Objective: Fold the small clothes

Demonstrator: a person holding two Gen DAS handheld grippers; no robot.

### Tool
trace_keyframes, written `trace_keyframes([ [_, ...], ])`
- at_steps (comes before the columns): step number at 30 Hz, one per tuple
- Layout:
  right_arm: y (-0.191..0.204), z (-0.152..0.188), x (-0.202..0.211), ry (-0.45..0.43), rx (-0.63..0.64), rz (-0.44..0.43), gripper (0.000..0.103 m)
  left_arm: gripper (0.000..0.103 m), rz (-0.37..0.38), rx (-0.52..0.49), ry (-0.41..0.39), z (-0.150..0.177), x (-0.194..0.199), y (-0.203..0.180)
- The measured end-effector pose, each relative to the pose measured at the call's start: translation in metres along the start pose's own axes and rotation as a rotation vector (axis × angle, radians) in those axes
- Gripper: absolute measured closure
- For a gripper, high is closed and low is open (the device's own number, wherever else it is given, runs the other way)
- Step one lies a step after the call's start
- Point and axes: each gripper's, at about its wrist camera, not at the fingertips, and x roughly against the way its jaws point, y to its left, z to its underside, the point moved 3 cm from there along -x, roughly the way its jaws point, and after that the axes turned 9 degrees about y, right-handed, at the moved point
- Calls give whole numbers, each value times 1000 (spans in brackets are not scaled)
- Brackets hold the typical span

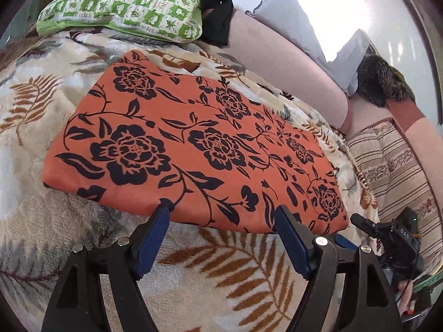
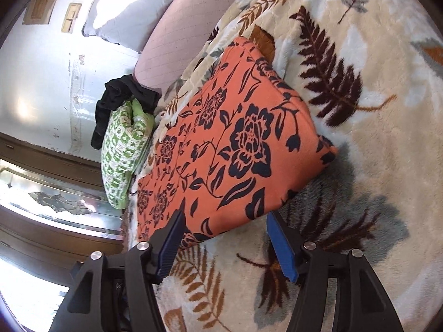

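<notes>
Both my grippers hover spread wide at the near edge of the folded orange cloth (image 1: 191, 144), holding nothing.

The cloth lies flat on the cream leaf-print blanket (image 1: 221, 265), folded into a long, smooth rectangle, orange with dark navy roses, leaves and vines all over it; its near corner looks thick with layers. My left gripper (image 1: 223, 213) has its blue pads at the cloth's near hem, one tip at the fabric edge, jaws apart. My right gripper (image 2: 225, 215) stands released too, its tips at the near edge. A green checked pillow (image 1: 124, 5) and a black garment (image 2: 121, 102) sit beyond the far end.
</notes>
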Motion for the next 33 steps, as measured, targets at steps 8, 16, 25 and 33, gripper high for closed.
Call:
trace_keyframes([
  [8, -15, -3, 8, -30, -92, -82, 33, 24, 49, 49, 52, 3, 9, 27],
  [16, -22, 3, -16, 56, -164, -146, 32, 24, 210, 267, 140, -3, -10, 65],
  [25, -24, -2, -43, 63, -219, -226, 32, 24, 285, 458, 63, -24, -22, 79],
  [33, -26, -27, -41, -70, -245, -197, 32, 26, 318, 528, -9, -36, -28, 84],
])
